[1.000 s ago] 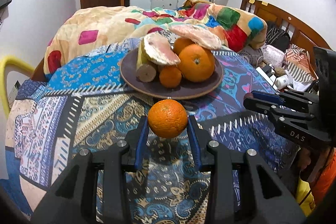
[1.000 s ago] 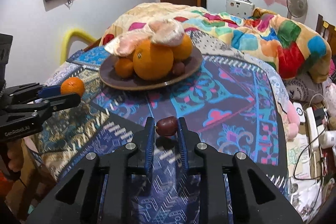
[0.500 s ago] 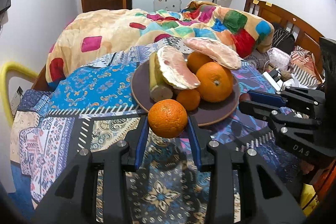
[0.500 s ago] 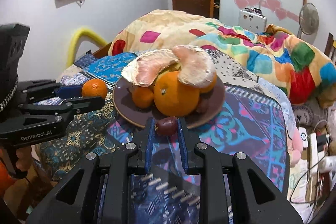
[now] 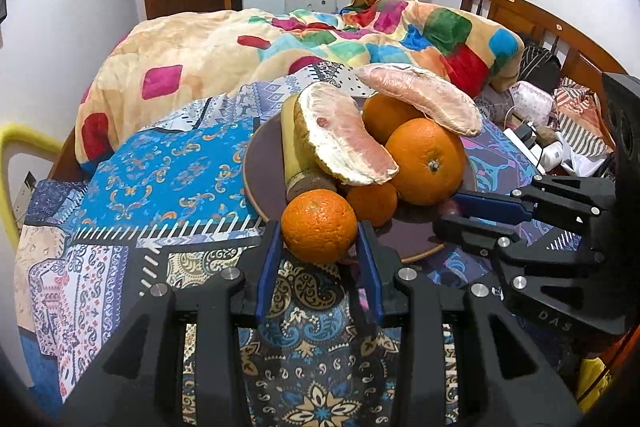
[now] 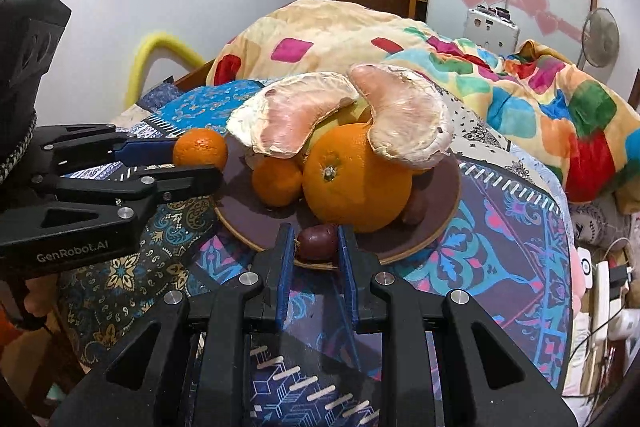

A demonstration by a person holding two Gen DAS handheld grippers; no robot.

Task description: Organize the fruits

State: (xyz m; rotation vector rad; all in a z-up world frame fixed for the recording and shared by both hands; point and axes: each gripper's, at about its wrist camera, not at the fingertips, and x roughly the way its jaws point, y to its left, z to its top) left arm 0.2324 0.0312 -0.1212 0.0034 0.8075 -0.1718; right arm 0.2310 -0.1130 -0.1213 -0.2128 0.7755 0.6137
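Left claw (image 5: 319,251) pinches a small orange (image 5: 319,225) at the near rim of the brown plate (image 5: 260,183). Right claw (image 6: 315,247) clamps a dark red fruit (image 6: 316,241) over that rim; just beyond sit a large orange (image 6: 356,183) and pomelo segments (image 6: 296,119).
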